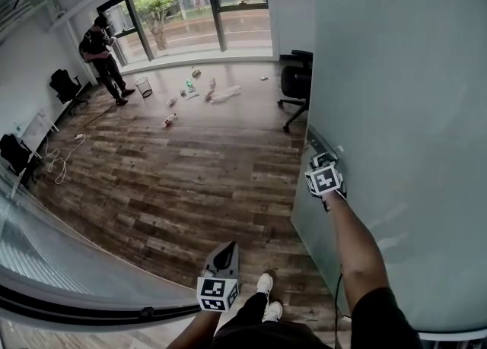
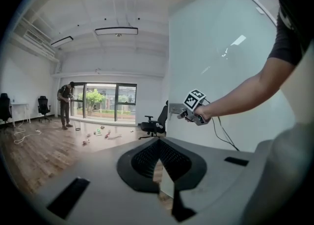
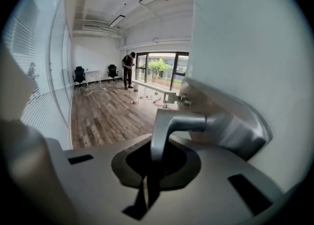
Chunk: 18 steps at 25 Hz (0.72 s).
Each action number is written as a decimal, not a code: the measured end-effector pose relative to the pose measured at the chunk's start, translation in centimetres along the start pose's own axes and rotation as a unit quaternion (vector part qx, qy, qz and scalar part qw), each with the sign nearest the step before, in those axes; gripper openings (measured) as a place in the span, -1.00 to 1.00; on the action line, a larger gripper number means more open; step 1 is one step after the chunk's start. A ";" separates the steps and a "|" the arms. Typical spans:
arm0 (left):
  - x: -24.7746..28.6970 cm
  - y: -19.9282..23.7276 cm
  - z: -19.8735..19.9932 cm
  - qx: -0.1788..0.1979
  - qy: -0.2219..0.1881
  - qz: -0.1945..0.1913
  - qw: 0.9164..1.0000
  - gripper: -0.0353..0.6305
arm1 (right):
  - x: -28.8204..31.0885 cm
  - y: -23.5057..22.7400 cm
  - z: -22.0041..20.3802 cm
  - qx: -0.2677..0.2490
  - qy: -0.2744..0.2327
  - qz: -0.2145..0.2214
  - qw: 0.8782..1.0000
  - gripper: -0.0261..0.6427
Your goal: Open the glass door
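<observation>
The frosted glass door (image 1: 396, 112) stands swung open on the right side of the head view. My right gripper (image 1: 315, 160) is at the door's edge, shut on the metal lever handle (image 3: 169, 126), which runs down between its jaws (image 3: 147, 180). From the left gripper view the same grip shows against the door (image 2: 221, 72), with the right gripper (image 2: 184, 113) at the handle plate (image 2: 174, 109). My left gripper (image 1: 227, 252) hangs low by my legs, apart from the door, shut and holding nothing (image 2: 159, 162).
A black office chair (image 1: 295, 85) stands just past the door's edge. A person (image 1: 103, 55) stands by the far windows, with a bin (image 1: 144, 87) and litter (image 1: 190, 93) on the wood floor. A glass partition (image 1: 46, 256) runs along the lower left. Cables (image 1: 61, 157) lie at left.
</observation>
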<state>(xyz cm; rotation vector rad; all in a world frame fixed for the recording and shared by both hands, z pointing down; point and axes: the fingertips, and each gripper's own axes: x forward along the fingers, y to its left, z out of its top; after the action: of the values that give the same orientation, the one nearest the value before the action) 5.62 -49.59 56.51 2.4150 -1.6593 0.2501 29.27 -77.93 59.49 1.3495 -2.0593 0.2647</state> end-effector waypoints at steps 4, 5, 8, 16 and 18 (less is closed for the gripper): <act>3.0 0.2 0.0 0.002 0.002 -0.012 1.000 -0.89 | 0.9 -3.5 -0.4 0.014 0.015 -0.016 1.000 -0.88; 3.8 0.2 0.3 0.004 0.001 -0.017 1.000 -0.89 | 1.0 -4.4 -0.5 0.020 0.017 -0.019 0.999 -0.88; 6.5 0.0 1.1 0.011 -0.003 -0.032 0.999 -0.89 | 1.6 -7.4 -0.7 0.030 0.020 -0.031 0.999 -0.88; 11.5 1.2 2.3 0.014 -0.005 -0.047 0.999 -0.89 | 2.3 -13.4 -1.6 0.070 0.039 -0.044 0.996 -0.88; 12.4 1.3 2.2 0.010 -0.002 -0.049 0.999 -0.89 | 2.3 -14.7 -1.9 0.073 0.040 -0.055 0.995 -0.88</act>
<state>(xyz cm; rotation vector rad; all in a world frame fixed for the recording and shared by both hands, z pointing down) 8.83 -61.78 57.56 2.5054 -1.5407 0.2476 42.33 -85.29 59.76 1.5091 -1.9228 0.4209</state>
